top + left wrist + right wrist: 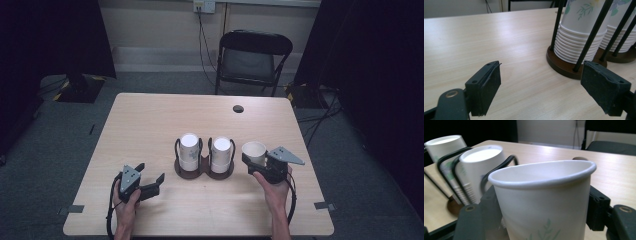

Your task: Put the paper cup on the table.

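**Light paper cup in your right gripper, left gripper free**

You are handling a thin paper cup [544, 202]: very light, soft-walled and easy to crush, with a smooth surface that can slip if you ease off too far. Its rolled rim is the stiffest part, so the safest hold is across the upper wall just under that rim, with only enough squeeze to keep it from sliding. In the right gripper view the rim already looks pressed slightly oval, so I judge you need no more force than you have now.

Your right gripper [261, 161] is clamped on that cup, one black jaw on each side of its wall, mouth up. In the high view it sits at about 3 o'clock from the cup holder [204, 172], just beside the right-hand stack [221, 154] and apart from it. The left-hand stack [189, 151] stands next to it in the same wire frame.

Your left gripper [151, 178] stands wide apart with nothing between its jaws. It is low over the table [150, 120], at about 8 o'clock from the holder. In the left gripper view the holder's brown base and nested cups lie ahead at about 1 o'clock, near but not touching.

If you steady the holder, take its base or wire posts rather than the cups.
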A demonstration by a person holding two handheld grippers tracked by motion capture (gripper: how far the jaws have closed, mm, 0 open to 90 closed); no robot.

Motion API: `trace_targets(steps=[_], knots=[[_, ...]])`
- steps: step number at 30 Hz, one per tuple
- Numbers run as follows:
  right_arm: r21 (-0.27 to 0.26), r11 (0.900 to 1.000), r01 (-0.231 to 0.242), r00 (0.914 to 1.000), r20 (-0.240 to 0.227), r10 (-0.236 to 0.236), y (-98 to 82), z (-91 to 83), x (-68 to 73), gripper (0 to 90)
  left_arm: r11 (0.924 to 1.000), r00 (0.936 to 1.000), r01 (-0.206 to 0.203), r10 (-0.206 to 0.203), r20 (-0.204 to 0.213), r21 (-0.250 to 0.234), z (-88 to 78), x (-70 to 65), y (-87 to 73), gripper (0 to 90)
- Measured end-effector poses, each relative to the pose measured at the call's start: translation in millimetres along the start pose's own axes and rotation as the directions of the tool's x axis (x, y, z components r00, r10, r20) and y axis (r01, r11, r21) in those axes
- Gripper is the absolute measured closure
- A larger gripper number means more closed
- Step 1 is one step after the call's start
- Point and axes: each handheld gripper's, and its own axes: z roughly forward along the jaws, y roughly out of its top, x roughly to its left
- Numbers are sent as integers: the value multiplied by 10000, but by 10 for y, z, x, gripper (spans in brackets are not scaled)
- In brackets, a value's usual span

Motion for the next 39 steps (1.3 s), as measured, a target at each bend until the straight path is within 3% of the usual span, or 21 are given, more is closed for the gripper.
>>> trace_targets(steps=[4,6,7,11,14,18,24,28,33,39], knots=[[-99,10000,8,9999,159,-6,58,80,-47,296,9992,9993,365,-365,14,-148,-10,29,-6,199],[-50,9993,-365,9993,12,365,42,148,-108,296,9992,9995,320,-321,-61,-259,-16,20,-10,187],[1,9994,-337,9991,239,337,34,180,-123,296,9993,9995,275,-278,-127,-266,-19,12,-10,188],[91,9999,-145,9990,434,141,50,291,-180,295,9991,9998,106,-114,-178,-418,-33,-3,-17,200],[-140,9999,-9,9982,594,17,95,368,-224,292,9993,9996,12,-22,-265,-368,-28,-18,-16,207],[52,10000,-10,9971,756,6,70,469,-313,286,9989,9995,-74,60,-318,-456,-38,-24,-20,204],[501,9987,-111,9974,718,75,-5,613,-426,272,9982,9995,138,-154,-283,-583,-46,-6,-25,199],[791,9969,-21,9977,674,-32,-32,694,-467,267,9984,9993,18,-39,-366,-561,-48,-17,-25,192],[1066,9934,-435,9979,525,380,-92,781,-536,258,9982,9991,29,-54,-417,-598,-45,-25,-25,189],[1385,9897,-372,9977,615,289,-163,839,-544,245,9979,9993,-19,-5,-368,-641,-53,-21,-28,189]])
